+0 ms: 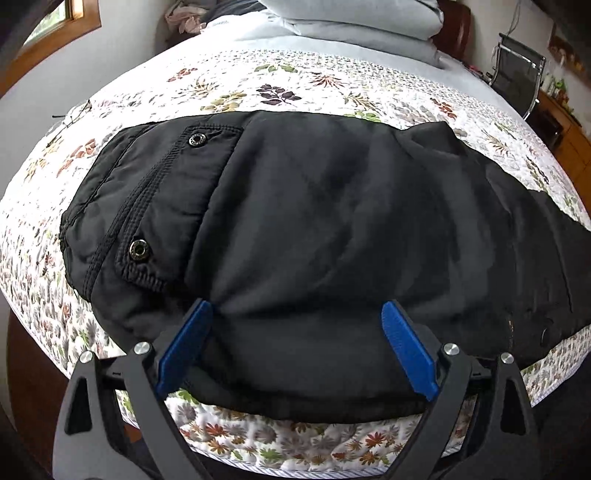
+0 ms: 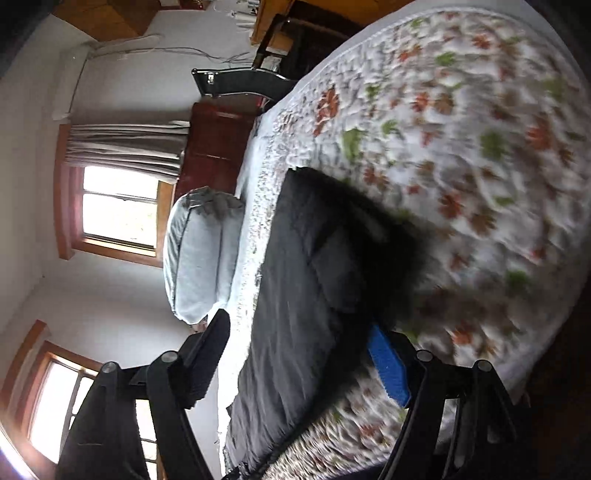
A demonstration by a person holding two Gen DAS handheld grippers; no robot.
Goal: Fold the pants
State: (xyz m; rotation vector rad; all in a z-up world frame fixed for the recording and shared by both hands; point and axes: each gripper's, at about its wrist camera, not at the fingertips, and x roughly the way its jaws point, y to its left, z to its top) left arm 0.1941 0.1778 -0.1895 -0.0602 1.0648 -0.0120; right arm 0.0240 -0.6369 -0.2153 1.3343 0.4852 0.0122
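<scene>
Black padded pants (image 1: 314, 206) lie flat across a floral quilt (image 1: 258, 85) on the bed, with the waist and its two snap buttons (image 1: 138, 250) at the left. My left gripper (image 1: 297, 304) is open over the near edge of the pants, and the fabric lies between its blue pads (image 1: 406, 347) without being pinched. In the rolled, blurred right wrist view the pants (image 2: 306, 258) run away from me along the quilt (image 2: 461, 147). My right gripper (image 2: 297, 321) stands open and wide astride their near end, its blue pad (image 2: 388, 365) beside the fabric edge.
Grey folded bedding (image 1: 351, 33) is stacked at the head of the bed, also visible as grey bedding (image 2: 199, 254). A black chair (image 1: 517, 74) and wooden furniture stand beside the bed. Windows (image 2: 118, 206) and a dark wooden headboard (image 2: 218, 147) are behind.
</scene>
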